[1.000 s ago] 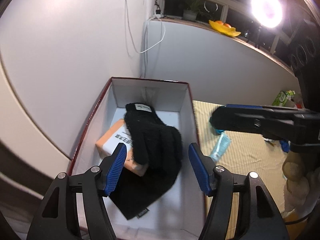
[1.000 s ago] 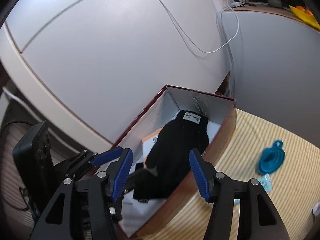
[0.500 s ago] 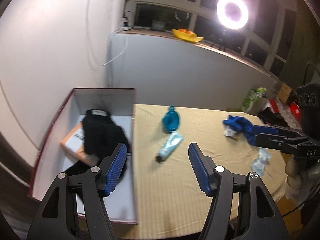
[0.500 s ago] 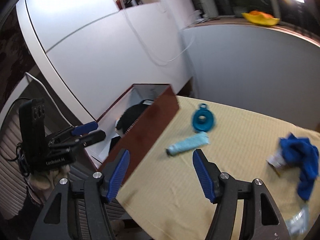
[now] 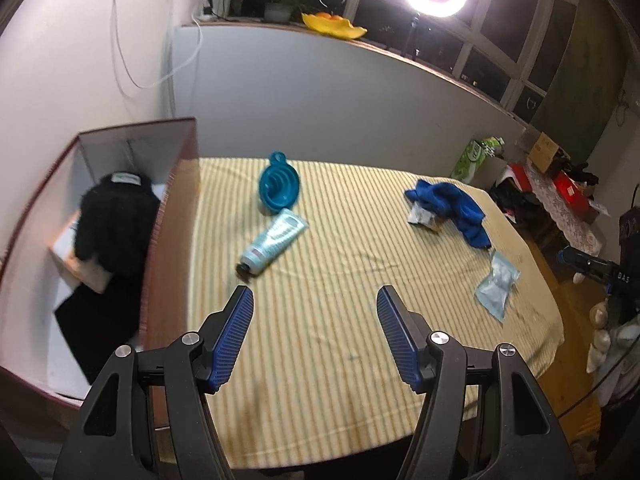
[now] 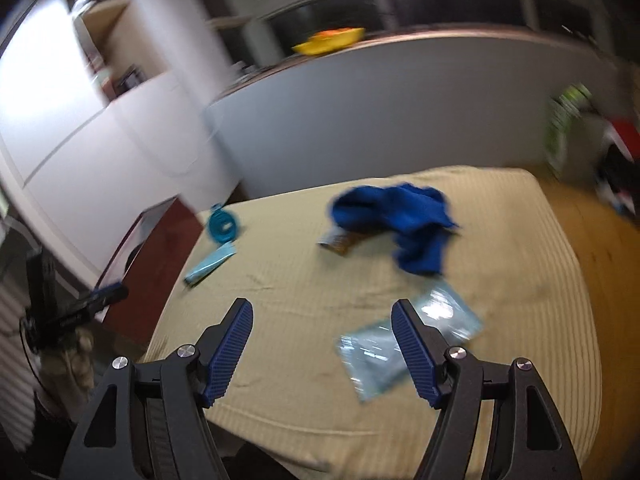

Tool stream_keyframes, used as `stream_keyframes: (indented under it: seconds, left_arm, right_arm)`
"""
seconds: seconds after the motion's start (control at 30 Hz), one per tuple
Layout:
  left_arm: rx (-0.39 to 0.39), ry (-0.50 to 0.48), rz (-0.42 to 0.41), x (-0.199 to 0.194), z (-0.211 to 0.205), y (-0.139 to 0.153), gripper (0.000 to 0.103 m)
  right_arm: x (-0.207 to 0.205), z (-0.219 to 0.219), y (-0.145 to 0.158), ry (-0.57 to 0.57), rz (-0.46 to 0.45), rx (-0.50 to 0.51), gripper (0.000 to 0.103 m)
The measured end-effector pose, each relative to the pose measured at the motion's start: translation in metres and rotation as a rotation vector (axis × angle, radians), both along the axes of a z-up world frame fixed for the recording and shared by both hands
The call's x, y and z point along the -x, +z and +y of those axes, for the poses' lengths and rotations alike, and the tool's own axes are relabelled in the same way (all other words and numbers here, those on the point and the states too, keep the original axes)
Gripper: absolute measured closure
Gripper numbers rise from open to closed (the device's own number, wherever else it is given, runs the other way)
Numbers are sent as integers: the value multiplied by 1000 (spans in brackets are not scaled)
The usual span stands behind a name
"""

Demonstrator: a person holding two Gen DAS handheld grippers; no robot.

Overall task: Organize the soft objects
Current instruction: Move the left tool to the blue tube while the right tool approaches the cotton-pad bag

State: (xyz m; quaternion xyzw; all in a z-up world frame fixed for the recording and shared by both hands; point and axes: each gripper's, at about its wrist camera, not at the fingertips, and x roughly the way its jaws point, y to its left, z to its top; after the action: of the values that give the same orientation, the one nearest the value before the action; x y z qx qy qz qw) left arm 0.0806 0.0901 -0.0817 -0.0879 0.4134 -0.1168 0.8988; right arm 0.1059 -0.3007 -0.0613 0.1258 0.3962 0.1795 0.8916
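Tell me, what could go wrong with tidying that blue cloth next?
1. The blue cloth lies partly over a small packet, so a grab might lift both.
2. The right tool is open with a clear pouch just under it; a hurried reach could snag it.
3. The right view is blurred, so aim may be off.

Two black plastic grippers, left gripper (image 5: pixel 314 334) and right gripper (image 6: pixel 322 344): ribbed blue pads (image 5: pixel 234 340), silver screw heads, white "DAS" lettering on the body.
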Motion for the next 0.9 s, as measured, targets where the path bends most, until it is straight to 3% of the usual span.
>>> stream_keyframes:
  seconds: [0.13, 0.27, 0.4, 0.6, 0.77, 0.9]
  left_arm:
    - [-4, -17, 22, -5, -11, -10, 39]
    - [-20, -13, 30, -17, -26, -18, 39]
    - [-50, 5, 45, -39, -35, -23, 39]
    - [-76, 97, 76, -78, -33, -34, 39]
    - [-26, 181, 146, -107, -19, -58, 39]
    - [-59, 229, 161, -118, -11, -69, 39]
  right_arm:
    - [4, -26, -20, -52, 58, -32, 35]
    - [0, -28, -42, -55, 134, -14, 35]
    - [-9, -32, -62, -68, 222, -68, 35]
    - [-14, -38, -77, -93, 271, -83, 35]
    - [-24, -44, -91, -112, 339, -138, 35]
    - [-30, -39, -98, -106, 360, -136, 35]
